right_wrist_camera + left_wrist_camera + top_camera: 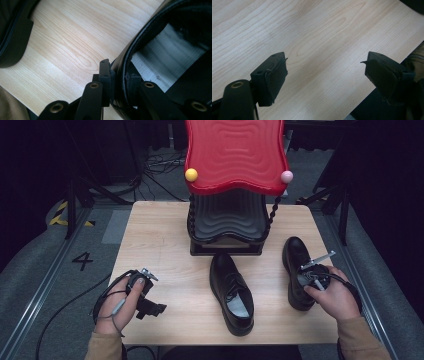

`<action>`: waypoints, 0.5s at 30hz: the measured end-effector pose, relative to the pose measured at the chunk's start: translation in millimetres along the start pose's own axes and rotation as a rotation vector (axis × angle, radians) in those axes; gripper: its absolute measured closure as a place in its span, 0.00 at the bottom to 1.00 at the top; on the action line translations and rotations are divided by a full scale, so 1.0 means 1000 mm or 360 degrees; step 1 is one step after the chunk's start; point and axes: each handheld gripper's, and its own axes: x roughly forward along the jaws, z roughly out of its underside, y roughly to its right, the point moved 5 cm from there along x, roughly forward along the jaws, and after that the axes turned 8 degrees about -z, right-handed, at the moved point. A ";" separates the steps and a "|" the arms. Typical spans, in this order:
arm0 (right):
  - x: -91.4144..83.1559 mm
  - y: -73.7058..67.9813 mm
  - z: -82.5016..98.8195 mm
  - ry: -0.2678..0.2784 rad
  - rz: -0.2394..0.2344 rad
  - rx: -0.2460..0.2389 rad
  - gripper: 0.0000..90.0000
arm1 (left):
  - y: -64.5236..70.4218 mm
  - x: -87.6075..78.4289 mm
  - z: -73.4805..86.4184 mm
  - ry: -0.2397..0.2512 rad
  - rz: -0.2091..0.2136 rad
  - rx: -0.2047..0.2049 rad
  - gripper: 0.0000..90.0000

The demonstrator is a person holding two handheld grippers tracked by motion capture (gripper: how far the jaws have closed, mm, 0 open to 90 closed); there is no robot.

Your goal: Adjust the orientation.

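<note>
High view: a light wooden table (160, 245) carries a black ribbed stand (227, 222) at its far middle, topped by a wavy red tray (234, 152) with a yellow ball (191, 174) and a pink ball (286, 176) at its front corners. Just in front of the stand lies a black dress shoe (231, 292), toe toward the stand, its opening facing up. A second black shoe (298, 270) lies near the right edge, well apart from the first. The right hand-held gripper (309, 279) sits at this shoe's heel, held by the right hand (332, 295). The left hand-held gripper (148, 306) lies near the table's left front corner in the left hand (120, 302), away from both shoes.

Left gripper view: its jaws stand spread wide over bare table (317, 37), nothing between them.

Right gripper view: the jaws are pinching the shoe's collar (125, 72), one jaw outside, one inside above the grey insole (165, 62). The other shoe's edge (13, 37) shows at upper left.
</note>
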 end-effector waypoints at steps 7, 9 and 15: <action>-0.014 -0.021 -0.003 0.0035 -0.0034 -0.0091 0.86 | 0.000 0.001 0.000 0.0000 0.0000 0.0010 0.21; -0.021 -0.036 -0.002 0.0021 -0.0075 -0.0177 0.86 | 0.000 0.000 -0.001 0.0004 -0.0002 0.0016 0.21; -0.028 -0.064 -0.003 0.0011 -0.0134 -0.0327 0.86 | 0.000 0.001 -0.001 0.0000 0.0003 0.0014 0.21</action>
